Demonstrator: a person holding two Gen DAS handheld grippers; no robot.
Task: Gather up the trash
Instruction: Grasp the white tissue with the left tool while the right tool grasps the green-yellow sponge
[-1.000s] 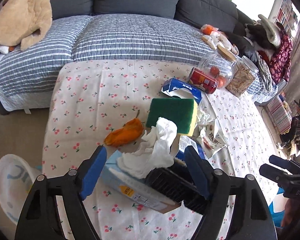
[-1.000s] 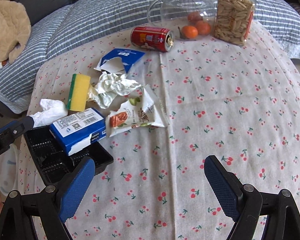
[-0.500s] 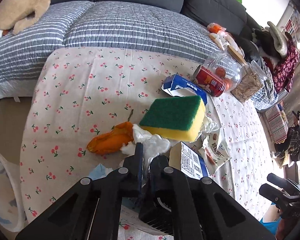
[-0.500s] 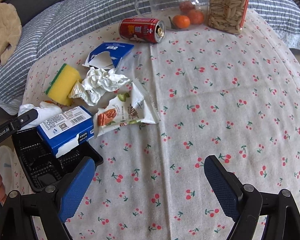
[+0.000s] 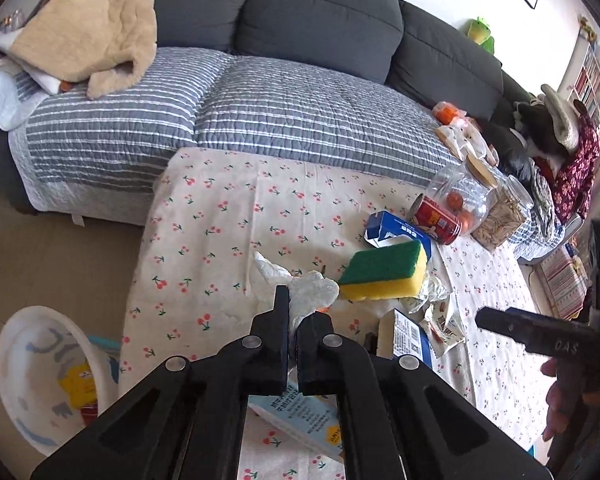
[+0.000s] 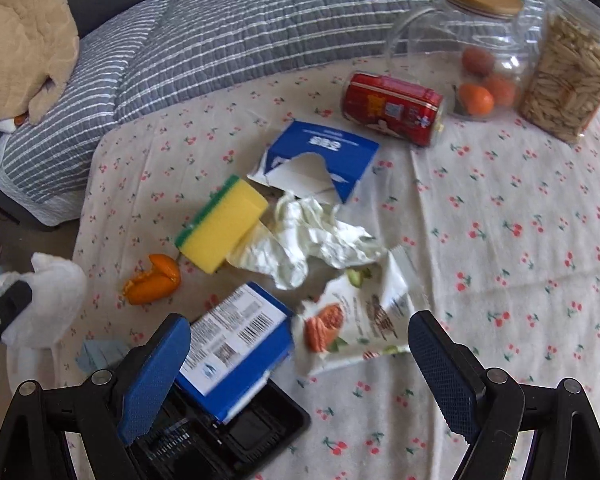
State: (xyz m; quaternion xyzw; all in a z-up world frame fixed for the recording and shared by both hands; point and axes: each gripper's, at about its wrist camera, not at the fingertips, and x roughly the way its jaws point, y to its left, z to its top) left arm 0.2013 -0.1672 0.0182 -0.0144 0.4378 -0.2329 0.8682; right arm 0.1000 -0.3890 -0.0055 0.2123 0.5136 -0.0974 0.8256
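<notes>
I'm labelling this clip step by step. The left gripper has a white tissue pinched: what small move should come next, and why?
Probably swing the left gripper leftward over the white bin on the floor and open it. The tissue is clamped and lifted off the table, and the bin already holds trash.

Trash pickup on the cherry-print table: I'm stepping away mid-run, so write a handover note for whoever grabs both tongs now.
Left tongs: shut on the white tissue wad, lifted over the table's near-left edge.
Right tongs: open, empty, low over the blue barcode box and snack wrapper.
White bin on the floor at left already holds some trash.
Left on the table: orange peel, crumpled paper, torn blue box, red can, black tray.
The sponge and jars are probably not trash.
</notes>
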